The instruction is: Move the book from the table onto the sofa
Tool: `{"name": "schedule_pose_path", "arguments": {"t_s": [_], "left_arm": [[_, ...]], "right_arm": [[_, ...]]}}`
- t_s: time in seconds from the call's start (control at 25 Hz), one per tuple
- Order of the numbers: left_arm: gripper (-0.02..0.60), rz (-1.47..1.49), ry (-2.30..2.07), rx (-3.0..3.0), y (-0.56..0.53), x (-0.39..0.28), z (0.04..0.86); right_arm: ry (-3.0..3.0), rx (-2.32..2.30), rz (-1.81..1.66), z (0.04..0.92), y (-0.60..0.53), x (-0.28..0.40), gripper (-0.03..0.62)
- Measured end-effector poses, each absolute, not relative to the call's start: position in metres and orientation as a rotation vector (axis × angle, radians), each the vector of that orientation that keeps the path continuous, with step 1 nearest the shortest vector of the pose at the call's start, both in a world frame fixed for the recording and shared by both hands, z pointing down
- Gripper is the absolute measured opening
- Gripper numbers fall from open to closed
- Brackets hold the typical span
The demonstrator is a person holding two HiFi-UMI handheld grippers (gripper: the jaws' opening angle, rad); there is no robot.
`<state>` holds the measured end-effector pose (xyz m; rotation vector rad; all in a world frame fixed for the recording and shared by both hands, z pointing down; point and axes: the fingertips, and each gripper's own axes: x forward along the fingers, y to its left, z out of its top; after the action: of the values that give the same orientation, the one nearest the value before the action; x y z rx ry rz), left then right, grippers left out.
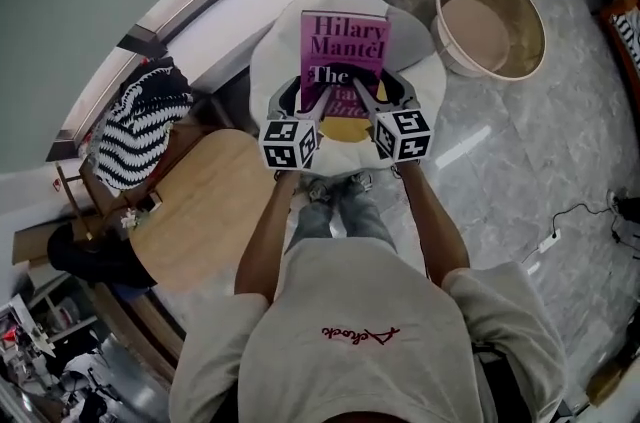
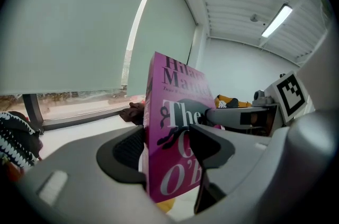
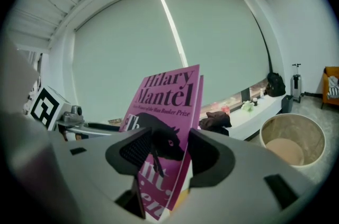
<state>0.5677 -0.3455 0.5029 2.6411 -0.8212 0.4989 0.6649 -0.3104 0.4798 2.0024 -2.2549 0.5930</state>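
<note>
Setting: grey marbled floor, a long white ledge under a shaded window, a round tub to the right.
Table: pale wood, low left in the head view, well apart from the book.
Book: magenta paperback, front cover toward the person, held roughly upright in the air over the sofa.
Sofa: white rounded seat directly beneath the book. A yellow patch shows just under the book's lower edge; what it is cannot be told.
Left gripper: jaws closed on the book's lower left edge, one pad on the cover, one behind.
Right gripper: jaws clamped likewise on the lower right edge.
Reason for hold: judged, two low grips on opposite edges keep a thin, floppy book from swinging or fanning open.
Stage: judged, carry nearly complete; lowering and release remain.
Next move: judged, tip the book flat onto the seat, then part both pairs of jaws together.
Risk: a soft, domed seat may let the book slide.
</note>
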Motion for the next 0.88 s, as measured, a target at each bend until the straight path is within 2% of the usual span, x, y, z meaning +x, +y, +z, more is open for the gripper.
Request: {"name": "schedule_pose_path", "arguments": {"t_s": [0.64,0.88], "left_arm": [[0.273,0.537,-0.761,2.583,-0.357,0.578,0.552],[0.273,0.569,-0.716,2.563,-0.373,0.591,0.593]], "right_arm": [[-2.186,1.974,0.636,0.521,-0.326,0.674,0.222],[-2.145,1.989,0.675,0.561,-0.341,0.687,0.222]]}}
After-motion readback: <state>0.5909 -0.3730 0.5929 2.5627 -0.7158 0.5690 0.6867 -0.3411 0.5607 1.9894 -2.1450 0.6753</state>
